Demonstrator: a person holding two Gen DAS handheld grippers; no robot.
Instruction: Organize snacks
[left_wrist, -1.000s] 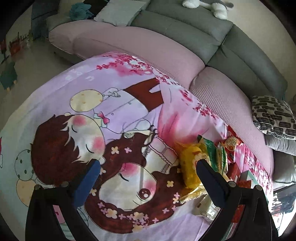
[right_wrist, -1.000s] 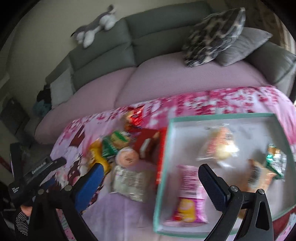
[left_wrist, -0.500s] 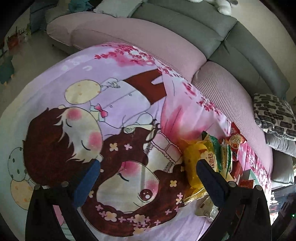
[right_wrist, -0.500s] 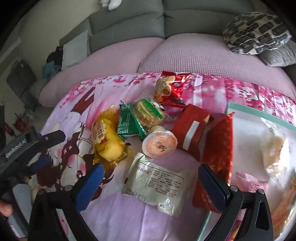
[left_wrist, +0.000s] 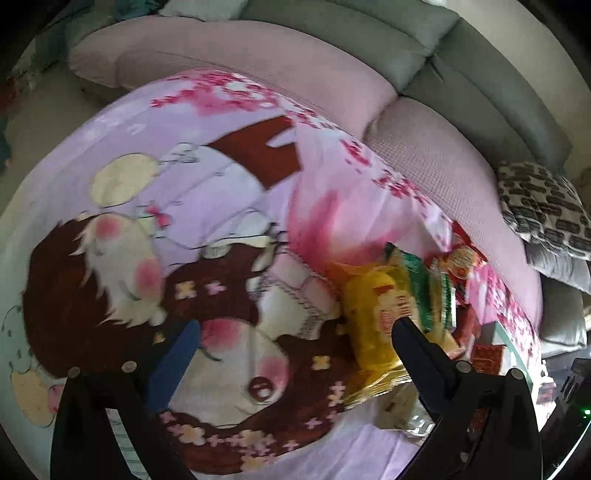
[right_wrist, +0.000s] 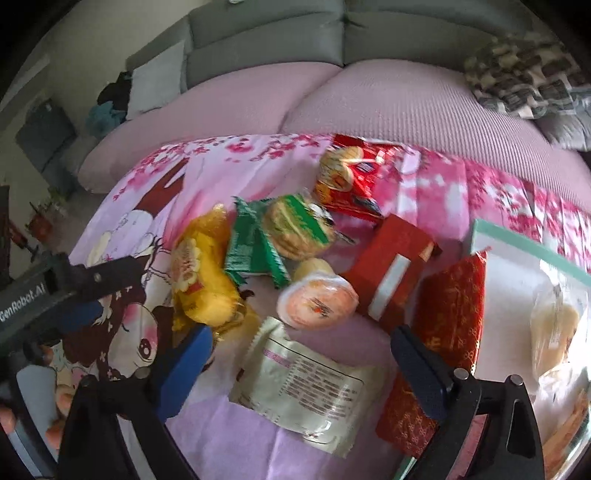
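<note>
Your right claw (right_wrist: 299, 354) hangs over the snack pile, and its jaws are starting to close. A white packet (right_wrist: 306, 387) lies flat between its blue fingers (right_wrist: 184, 365), but the pads are not pressing on it, so the claw holds nothing.

Your left claw (left_wrist: 291, 343) is spread wide and empty over the cartoon blanket (left_wrist: 207, 206). Its right finger sits just in front of the yellow bag (left_wrist: 373, 317).

The snacks lie in a heap on the pink blanket (right_wrist: 258, 155). The yellow bag (right_wrist: 203, 273) is on the left of the heap. Next to it is a green packet (right_wrist: 251, 243), and a round cracker pack (right_wrist: 299, 229) leans on that. A red bag (right_wrist: 351, 173) lies behind them, near the sofa (right_wrist: 369, 99). A round orange cup (right_wrist: 317, 302) sits in the middle, just behind the white packet. A red box (right_wrist: 391, 266) is beside the cup. A red patterned bag (right_wrist: 447, 321) leans against the edge of the tray (right_wrist: 528, 243). A clear bag with something pale inside (right_wrist: 554, 325) rests in the tray.
</note>
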